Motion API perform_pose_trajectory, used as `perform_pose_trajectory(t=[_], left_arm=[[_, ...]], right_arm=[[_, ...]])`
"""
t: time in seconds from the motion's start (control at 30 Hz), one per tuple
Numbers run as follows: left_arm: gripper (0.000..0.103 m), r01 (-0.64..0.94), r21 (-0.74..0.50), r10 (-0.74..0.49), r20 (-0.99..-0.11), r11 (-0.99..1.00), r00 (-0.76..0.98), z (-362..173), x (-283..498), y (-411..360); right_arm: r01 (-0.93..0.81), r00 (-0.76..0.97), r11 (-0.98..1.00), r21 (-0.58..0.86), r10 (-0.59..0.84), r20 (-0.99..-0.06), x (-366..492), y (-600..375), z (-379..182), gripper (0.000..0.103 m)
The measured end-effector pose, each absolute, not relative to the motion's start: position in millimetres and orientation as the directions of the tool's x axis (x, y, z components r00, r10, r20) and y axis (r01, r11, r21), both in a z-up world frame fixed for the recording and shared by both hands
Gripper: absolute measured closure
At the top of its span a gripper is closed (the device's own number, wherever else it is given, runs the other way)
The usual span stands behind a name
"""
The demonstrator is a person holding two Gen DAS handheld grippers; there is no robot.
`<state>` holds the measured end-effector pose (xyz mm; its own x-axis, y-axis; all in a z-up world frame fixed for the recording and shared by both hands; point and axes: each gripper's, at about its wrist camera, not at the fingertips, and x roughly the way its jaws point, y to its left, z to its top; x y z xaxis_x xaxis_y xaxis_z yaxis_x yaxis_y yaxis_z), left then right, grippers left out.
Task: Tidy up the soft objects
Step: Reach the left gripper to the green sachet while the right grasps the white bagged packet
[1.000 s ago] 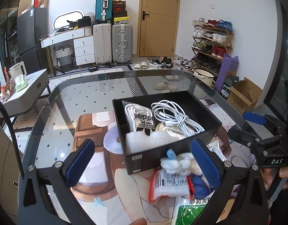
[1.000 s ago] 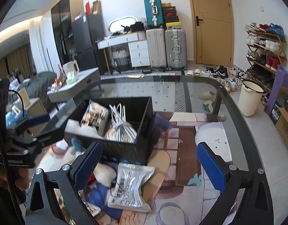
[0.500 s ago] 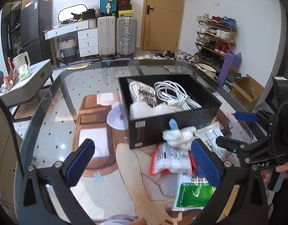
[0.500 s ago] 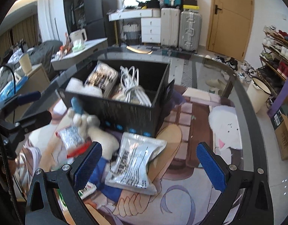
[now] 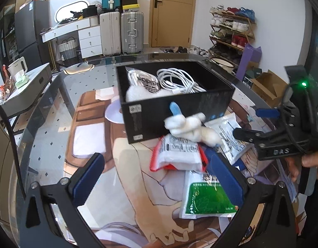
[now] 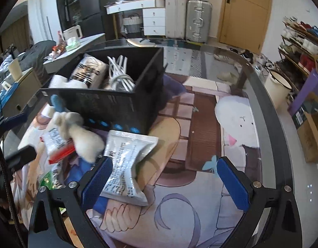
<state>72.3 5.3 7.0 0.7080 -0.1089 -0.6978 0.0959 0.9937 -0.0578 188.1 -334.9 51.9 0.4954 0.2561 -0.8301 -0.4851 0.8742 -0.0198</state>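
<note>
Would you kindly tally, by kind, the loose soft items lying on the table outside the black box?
Plush toys: 1, the white plush, beside the black box.
Sealed packets: 3, the red-edged packet, green packet and silver packet.
Total: 4. Anything hidden under the pile cannot be counted.

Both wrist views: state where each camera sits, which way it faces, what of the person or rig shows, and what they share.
Left wrist: sits on the left gripper, faces across the glass table toward the black box, door beyond; own open fingers, the right gripper and the holding hand show.
Right wrist: sits on the right gripper, faces the box's other corner; own open fingers and the left gripper at the left edge show.
Shared: box, white plush toy, silver pouch, suitcases.
</note>
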Motion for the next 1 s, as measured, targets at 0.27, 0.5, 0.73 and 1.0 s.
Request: perform_pose_trajectory(t=[0.27,0.5,0.73,1.0], left_arm=[[0.0,0.114,-0.06,-0.123,-0.708,0.992,0.696,3.1,70.7,0.3],[0.0,0.134,-0.062,-0.137,-0.718,0.989,0.682,1.3,71.1,-3.4],[0.0,0.18,-0.08,-0.181,-0.726,0.98,0.664,1.7,67.6,-10.1],[0.0,0.229,-0.07,-0.204,-0.74,0.971,0.641,-1.8,61.9,-20.5]], right_arm=[[-0.453,0.483,0.891,-0.041,0.207,-0.851,196.8,-341.3,40.4,0.001],[-0.417,0.486,0.908,-0.045,0.181,-0.855,205.1,-358.3,39.6,0.001],[-0.434,0.489,0.9,-0.03,0.208,-0.847,201.3,-361.3,44.7,0.001],[-0.496,0.463,0.868,-0.03,0.235,-0.854,190.6,-344.3,42.4,0.001]])
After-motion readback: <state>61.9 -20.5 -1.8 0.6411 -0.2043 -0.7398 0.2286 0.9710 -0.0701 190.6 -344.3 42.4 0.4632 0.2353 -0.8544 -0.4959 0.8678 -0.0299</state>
